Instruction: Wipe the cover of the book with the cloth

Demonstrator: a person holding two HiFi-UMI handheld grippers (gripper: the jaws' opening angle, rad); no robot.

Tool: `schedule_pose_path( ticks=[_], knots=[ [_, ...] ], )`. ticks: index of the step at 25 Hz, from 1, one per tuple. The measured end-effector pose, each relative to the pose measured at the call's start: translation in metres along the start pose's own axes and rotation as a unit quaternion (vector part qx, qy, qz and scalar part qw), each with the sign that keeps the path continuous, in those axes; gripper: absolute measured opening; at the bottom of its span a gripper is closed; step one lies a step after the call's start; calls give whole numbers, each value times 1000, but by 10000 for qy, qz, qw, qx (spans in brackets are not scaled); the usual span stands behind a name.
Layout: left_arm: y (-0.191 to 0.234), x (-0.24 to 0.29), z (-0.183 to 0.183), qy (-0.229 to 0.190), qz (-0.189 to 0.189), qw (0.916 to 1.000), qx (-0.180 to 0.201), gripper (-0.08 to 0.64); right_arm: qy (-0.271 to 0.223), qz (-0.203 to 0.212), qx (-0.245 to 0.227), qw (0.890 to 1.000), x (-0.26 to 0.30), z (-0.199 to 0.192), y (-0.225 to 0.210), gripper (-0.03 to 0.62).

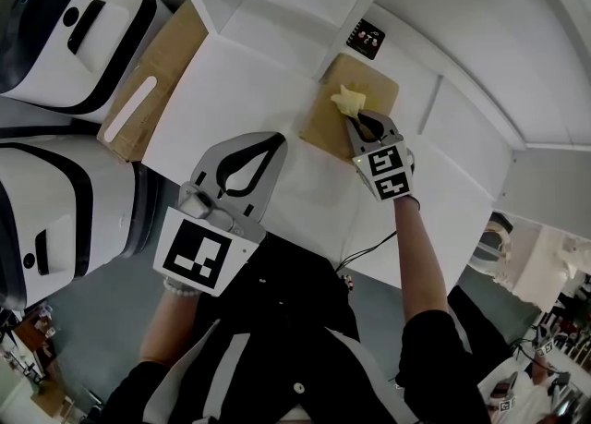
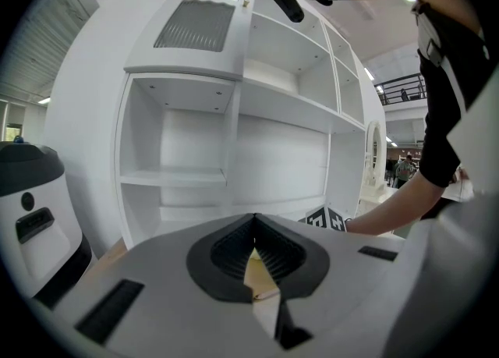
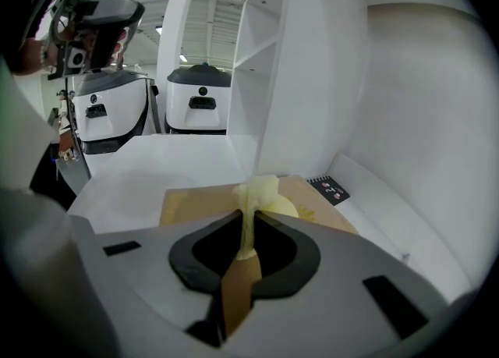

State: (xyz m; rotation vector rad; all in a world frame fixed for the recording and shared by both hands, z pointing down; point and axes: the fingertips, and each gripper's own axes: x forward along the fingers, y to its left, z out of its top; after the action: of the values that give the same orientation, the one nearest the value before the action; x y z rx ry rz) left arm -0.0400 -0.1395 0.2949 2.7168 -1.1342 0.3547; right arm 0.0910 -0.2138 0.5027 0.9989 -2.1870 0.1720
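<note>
- A tall white shelving unit with open compartments stood at the far edge of the work surface.
- The flat white tabletop lay in front of it and carried the book.
- Two rounded white-and-black machines stood to the left of the table, one behind the other.
- A flat brown cardboard panel lay at the table's left edge, with a pale oblong strip on it.
- The book with the plain tan cover lay flat on the tabletop, near the shelving unit's upright divider; in the right gripper view it stretched out just beyond the jaws.
- The left gripper hung over the table to the left of the book, apart from it; its own view showed the jaws pressed together at the tips with nothing between them.
- The right gripper reached over the book, its jaws clamped on the cloth.
- The crumpled pale yellow cloth bunched out ahead of the right jaws and rested on the tan cover.
- A small black spiral notebook lay beyond the book, close to the shelving unit's back wall.
</note>
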Motion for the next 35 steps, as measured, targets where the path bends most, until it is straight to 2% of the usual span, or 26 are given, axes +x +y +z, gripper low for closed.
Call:
schedule_pose_path(
  ticks=[8,16,25,31,35],
  knots=[
    [-7,1,3,-42,-115,9999,34,0,-47,467,-296,9985,-10,-2,35,37],
    [-13,6,6,-63,-198,9998,49,0,-44,1068,-686,9919,-22,-5,68,37],
    [-16,10,10,-94,-252,9996,86,0,-61,1648,-707,9838,-37,-10,92,37],
    [-16,14,11,-99,-248,9996,83,0,-206,1682,-644,9834,-54,-1,87,37],
    [-18,15,11,-92,-253,9996,94,0,-395,1281,-333,9904,-59,5,57,37]
  ],
)
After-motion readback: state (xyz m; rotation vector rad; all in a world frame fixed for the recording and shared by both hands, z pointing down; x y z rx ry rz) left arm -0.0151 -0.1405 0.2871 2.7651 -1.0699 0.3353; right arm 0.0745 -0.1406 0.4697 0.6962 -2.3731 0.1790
